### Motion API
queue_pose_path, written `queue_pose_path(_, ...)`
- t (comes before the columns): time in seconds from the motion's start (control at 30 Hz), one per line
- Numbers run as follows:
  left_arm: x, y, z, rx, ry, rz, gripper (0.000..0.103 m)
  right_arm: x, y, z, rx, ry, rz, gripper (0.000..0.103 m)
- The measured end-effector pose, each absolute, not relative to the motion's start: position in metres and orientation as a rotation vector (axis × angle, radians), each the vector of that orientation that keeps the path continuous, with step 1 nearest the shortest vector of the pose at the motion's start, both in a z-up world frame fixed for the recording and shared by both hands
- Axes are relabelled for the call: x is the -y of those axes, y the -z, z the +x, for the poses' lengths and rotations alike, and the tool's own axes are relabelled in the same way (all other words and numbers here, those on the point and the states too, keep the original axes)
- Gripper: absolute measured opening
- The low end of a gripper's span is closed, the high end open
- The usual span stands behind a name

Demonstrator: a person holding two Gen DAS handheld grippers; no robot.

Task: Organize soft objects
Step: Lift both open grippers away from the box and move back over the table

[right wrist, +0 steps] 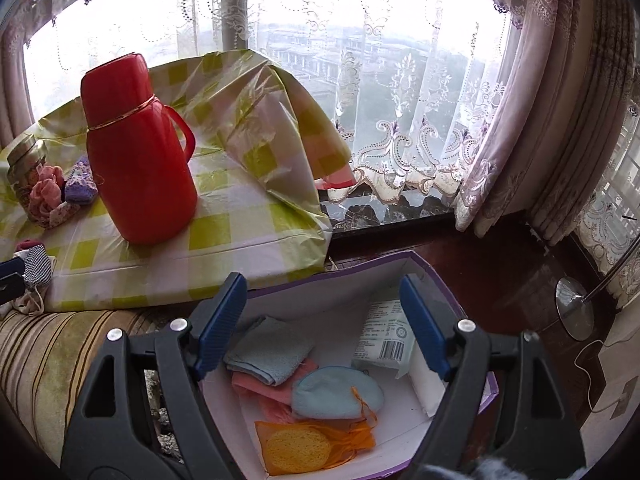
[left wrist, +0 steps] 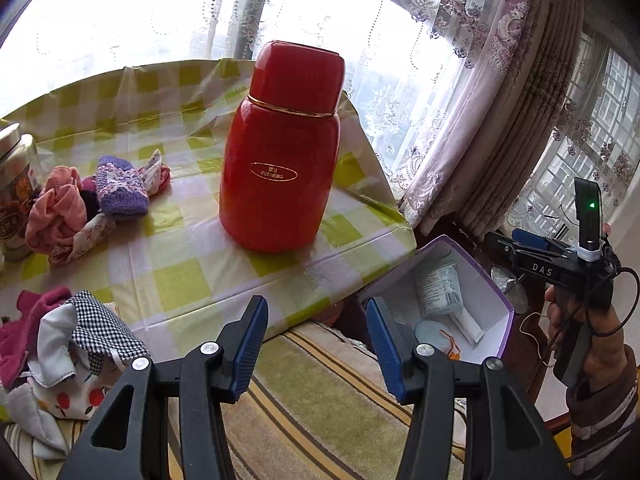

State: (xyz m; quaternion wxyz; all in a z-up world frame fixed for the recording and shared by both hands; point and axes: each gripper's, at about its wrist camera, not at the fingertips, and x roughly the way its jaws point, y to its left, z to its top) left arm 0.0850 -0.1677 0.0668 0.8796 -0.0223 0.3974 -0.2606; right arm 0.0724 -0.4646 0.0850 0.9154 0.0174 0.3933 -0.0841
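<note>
both tools are empty: the left hand-held gripper [left wrist: 316, 344] hangs with its jaws spread over the striped cushion [left wrist: 320, 408], and the right hand-held gripper [right wrist: 320, 324] is likewise spread above the open box [right wrist: 328, 280]; the box already holds a blue cloth [right wrist: 272, 352], a pink cloth [right wrist: 256, 386], a round blue pad [right wrist: 336, 394] and a yellow sponge in orange mesh [right wrist: 300, 446]; the soft things left to sort lie left of the red flask [left wrist: 280, 152]: a pink, purple and floral heap [left wrist: 92, 200] on the worktop [left wrist: 192, 264], and a checked and maroon pile [left wrist: 68, 340] nearer the camera; likely next is fetching one with the left tool; pinch a single raised fold, lift clear, then carry low around the flask; it stands between heap and box and could tip; a glass jar [left wrist: 16, 176] touches the pink heap, so pull away from it.
</note>
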Motion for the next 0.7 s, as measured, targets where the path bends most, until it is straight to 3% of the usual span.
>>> queue_pose_path(0.7, 0.032, -0.075, 0.082, -0.812, 0.347, -0.204, 0.053, 0.308, -0.1, 0.101, -0.851, -0.175, -0.078, 0.082)
